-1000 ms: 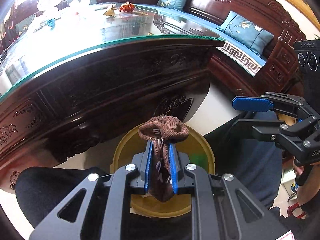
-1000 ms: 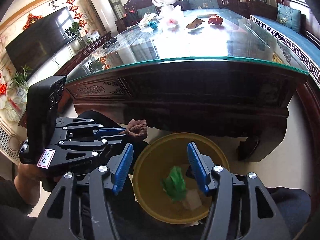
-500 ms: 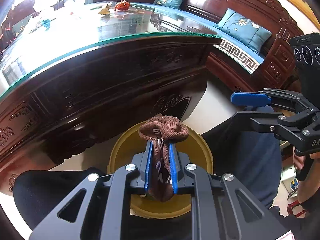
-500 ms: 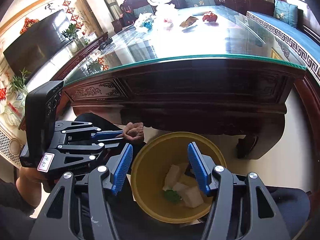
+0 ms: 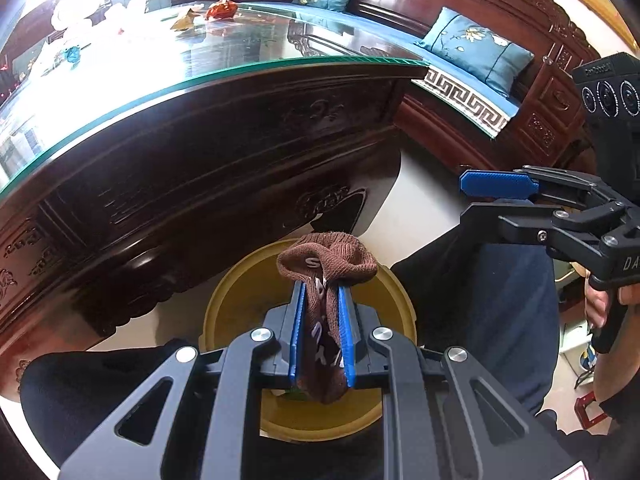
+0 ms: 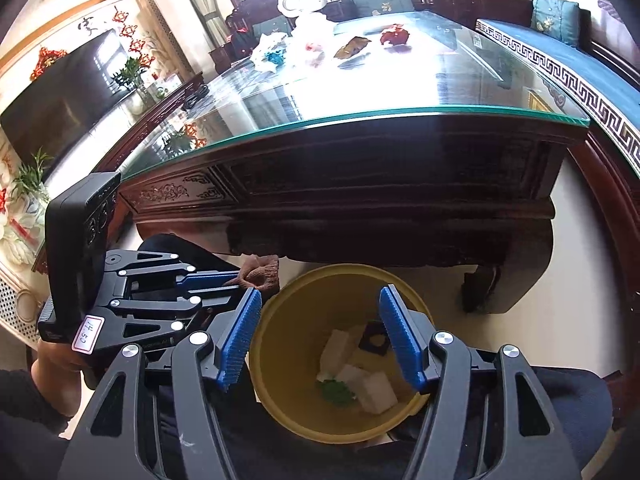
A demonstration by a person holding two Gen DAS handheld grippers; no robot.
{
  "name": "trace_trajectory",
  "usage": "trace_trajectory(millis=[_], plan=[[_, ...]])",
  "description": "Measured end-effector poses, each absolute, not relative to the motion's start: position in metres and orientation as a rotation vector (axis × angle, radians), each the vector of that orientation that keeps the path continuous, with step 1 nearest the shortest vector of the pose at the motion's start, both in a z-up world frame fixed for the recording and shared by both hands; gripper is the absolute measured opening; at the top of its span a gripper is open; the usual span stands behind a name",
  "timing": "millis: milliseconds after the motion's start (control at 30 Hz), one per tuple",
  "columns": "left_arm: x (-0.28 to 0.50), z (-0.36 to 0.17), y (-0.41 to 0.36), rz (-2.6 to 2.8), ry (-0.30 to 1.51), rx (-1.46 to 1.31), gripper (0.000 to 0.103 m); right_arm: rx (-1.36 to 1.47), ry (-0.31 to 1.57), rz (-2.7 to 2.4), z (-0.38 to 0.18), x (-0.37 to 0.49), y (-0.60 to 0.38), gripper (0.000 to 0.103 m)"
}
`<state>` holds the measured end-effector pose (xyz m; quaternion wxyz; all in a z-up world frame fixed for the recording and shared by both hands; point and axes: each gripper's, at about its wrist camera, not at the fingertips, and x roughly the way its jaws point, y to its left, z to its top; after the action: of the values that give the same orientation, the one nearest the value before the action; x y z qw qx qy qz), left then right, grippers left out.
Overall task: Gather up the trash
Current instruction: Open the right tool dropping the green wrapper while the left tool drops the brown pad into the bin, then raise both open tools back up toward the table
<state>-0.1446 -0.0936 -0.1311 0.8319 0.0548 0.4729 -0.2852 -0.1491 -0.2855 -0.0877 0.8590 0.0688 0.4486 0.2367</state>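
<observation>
The left gripper (image 5: 322, 332) is clamping its blue pads on a brown knitted sock (image 5: 326, 276), which is bunching above the pads and hanging a little below them, directly over the yellow bin (image 5: 236, 300) standing on the pale floor just in front of the near edge of the table. The right gripper (image 6: 320, 338) is hovering over the same bin with its jaws opening and nothing between them, its blue pads (image 6: 240, 336) framing the bin's mouth. Inside the bin (image 6: 292, 320), white crumpled paper pieces (image 6: 360, 380) are lying against the bottom beside a small green scrap (image 6: 336, 392) and a dark square piece (image 6: 374, 338). In the right wrist view the left gripper (image 6: 240, 280) is sitting just left of the bin's rim, the sock (image 6: 262, 272) poking out at its tip. Dark trouser legs (image 5: 480, 300) of the person are flanking the bin. Beyond it, the carved dark wooden table (image 6: 380, 200) is carrying a glass top (image 6: 360, 92). Toward the far edge of that top, a red wrapper (image 6: 394, 35), a brown leaf-like scrap (image 6: 352, 46), white tissues (image 6: 312, 36) and a blue-and-white bit (image 6: 274, 56) are lying scattered. Along the table's right side a wooden bench with a blue cushion (image 5: 476, 46) is running back, and a black television (image 6: 60, 92) is standing at the far left.
</observation>
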Motion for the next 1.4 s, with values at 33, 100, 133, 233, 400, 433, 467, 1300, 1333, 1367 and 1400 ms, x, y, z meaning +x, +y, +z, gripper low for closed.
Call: trace_trajectory(millis=[33,100,133,233,400,433,467,1300,1333,1367,1400], plan=[[-0.144,-0.132,-0.094,-0.607,1.004,0.118,0.017,0.148,0.942,0.495,-0.088,-0.149,-0.287,0.061],[-0.144,-0.132,-0.096,-0.612,1.007,0.121,0.017,0.152,0.943,0.492,-0.088,-0.150,-0.290,0.061],[-0.143,-0.133,-0.098,-0.614,1.009,0.122,0.017,0.153,0.943,0.490,-0.088,-0.149,-0.290,0.061],[-0.143,-0.134,-0.101,-0.623,1.013,0.127,0.017,0.157,0.946,0.487,-0.088,-0.149,-0.292,0.061],[-0.143,-0.136,-0.106,-0.636,1.020,0.137,0.018,0.160,0.952,0.485,-0.089,-0.149,-0.294,0.062],[-0.142,-0.137,-0.106,-0.642,1.022,0.139,0.018,0.161,0.953,0.485,-0.090,-0.149,-0.295,0.062],[-0.143,-0.137,-0.107,-0.645,1.024,0.142,0.020,0.162,0.953,0.484,-0.090,-0.149,-0.295,0.062],[-0.148,-0.137,-0.110,-0.662,1.026,0.136,0.061,0.153,0.970,0.485,-0.093,-0.146,-0.293,0.064],[-0.148,-0.137,-0.109,-0.661,1.026,0.135,0.061,0.154,0.970,0.485,-0.093,-0.146,-0.293,0.064],[-0.148,-0.137,-0.109,-0.659,1.026,0.135,0.061,0.154,0.971,0.485,-0.093,-0.146,-0.293,0.064],[-0.147,-0.137,-0.109,-0.657,1.027,0.137,0.061,0.154,0.972,0.485,-0.094,-0.146,-0.293,0.064]])
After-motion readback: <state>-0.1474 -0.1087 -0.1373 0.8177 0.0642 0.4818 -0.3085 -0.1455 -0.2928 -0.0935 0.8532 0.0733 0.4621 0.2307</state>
